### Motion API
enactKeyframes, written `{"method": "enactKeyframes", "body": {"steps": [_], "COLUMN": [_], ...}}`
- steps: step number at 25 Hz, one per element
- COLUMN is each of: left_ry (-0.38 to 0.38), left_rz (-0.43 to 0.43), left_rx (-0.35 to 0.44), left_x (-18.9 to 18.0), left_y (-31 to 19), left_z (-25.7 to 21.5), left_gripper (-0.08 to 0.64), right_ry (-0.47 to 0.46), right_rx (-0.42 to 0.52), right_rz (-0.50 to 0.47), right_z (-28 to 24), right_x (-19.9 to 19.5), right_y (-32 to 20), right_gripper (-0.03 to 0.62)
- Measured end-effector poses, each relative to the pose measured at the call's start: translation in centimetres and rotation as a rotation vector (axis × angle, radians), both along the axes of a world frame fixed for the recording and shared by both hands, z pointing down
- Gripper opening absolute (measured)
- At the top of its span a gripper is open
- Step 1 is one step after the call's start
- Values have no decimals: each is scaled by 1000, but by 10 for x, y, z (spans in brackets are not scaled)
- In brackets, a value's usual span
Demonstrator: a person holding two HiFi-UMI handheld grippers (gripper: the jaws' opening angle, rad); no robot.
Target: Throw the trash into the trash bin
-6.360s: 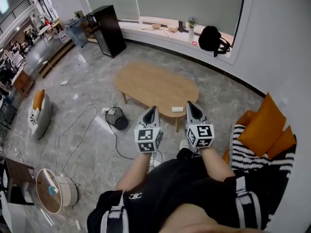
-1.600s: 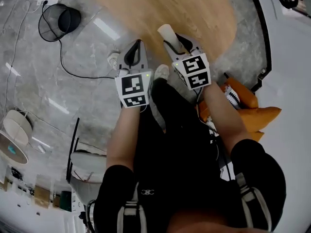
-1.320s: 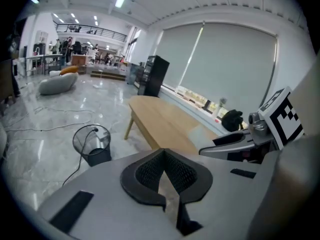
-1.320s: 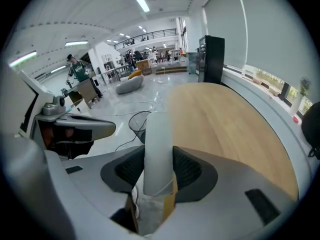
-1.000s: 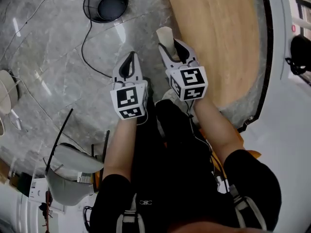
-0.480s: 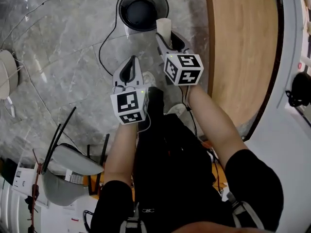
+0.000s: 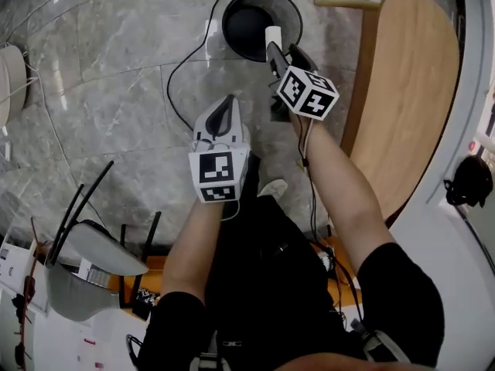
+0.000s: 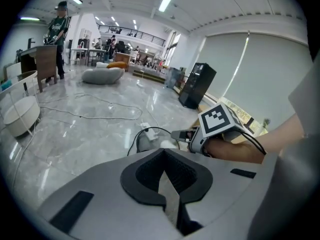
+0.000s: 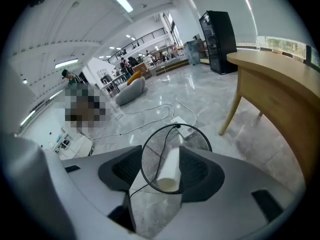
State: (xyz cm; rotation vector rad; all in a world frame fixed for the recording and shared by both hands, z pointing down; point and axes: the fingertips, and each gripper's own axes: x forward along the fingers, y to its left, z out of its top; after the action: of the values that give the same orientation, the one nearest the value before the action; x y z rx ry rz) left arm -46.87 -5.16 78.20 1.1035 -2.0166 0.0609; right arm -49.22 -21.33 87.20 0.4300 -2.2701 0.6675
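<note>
Right claw (image 7: 275, 49) clamps a white paper cup (image 9: 169, 170), seemingly light and crushable, by its sides over the trash bin (image 7: 246, 22); left claw (image 8: 164, 158) closed, empty.

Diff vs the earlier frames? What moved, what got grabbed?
The right claw took the white cup off the wooden table and carried it to the mesh trash bin; it now holds it over the bin, not yet released. The left claw stayed shut and empty.

Wooden table (image 7: 410, 91) at right on grey marble floor (image 7: 100, 99); black cable (image 7: 172, 87) snaking across floor; grey chair (image 7: 91, 244) lower left; black bag (image 7: 466, 182) on white ledge (image 7: 433, 230) past table
</note>
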Motion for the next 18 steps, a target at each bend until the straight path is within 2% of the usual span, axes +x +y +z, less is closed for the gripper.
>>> {"method": "enactKeyframes", "body": {"steps": [4,5,7,8,10,12,18], "left_ry": [0,2,3,0,-15,-35,-112], "left_rz": [-11,-11,-9,-7,5,25,83], "left_rx": [10,5,-3,-5,-3,6,47], "left_x": [5,6,8,9,12,18,47], "left_y": [3,5,6,5,-2,-12,-38], "left_z": [2,4,4,3,-2,-14,-77], "left_gripper": [12,12,12,12,12,12,12], "right_ry": [-21,-25,-41,-54,-82,-99,-188], "right_rx": [1,6,60,102,163,201,247], "right_rz": [4,6,-35,-82,-177,-216,-178], "right_z": [-4,-8,-23,-31,-49,-70,-157], "right_x": [3,6,11,13,18,29,83], "right_y": [-4,-3,4,9,20,25,23], "right_gripper": [200,167,36,13,12,11,11]}}
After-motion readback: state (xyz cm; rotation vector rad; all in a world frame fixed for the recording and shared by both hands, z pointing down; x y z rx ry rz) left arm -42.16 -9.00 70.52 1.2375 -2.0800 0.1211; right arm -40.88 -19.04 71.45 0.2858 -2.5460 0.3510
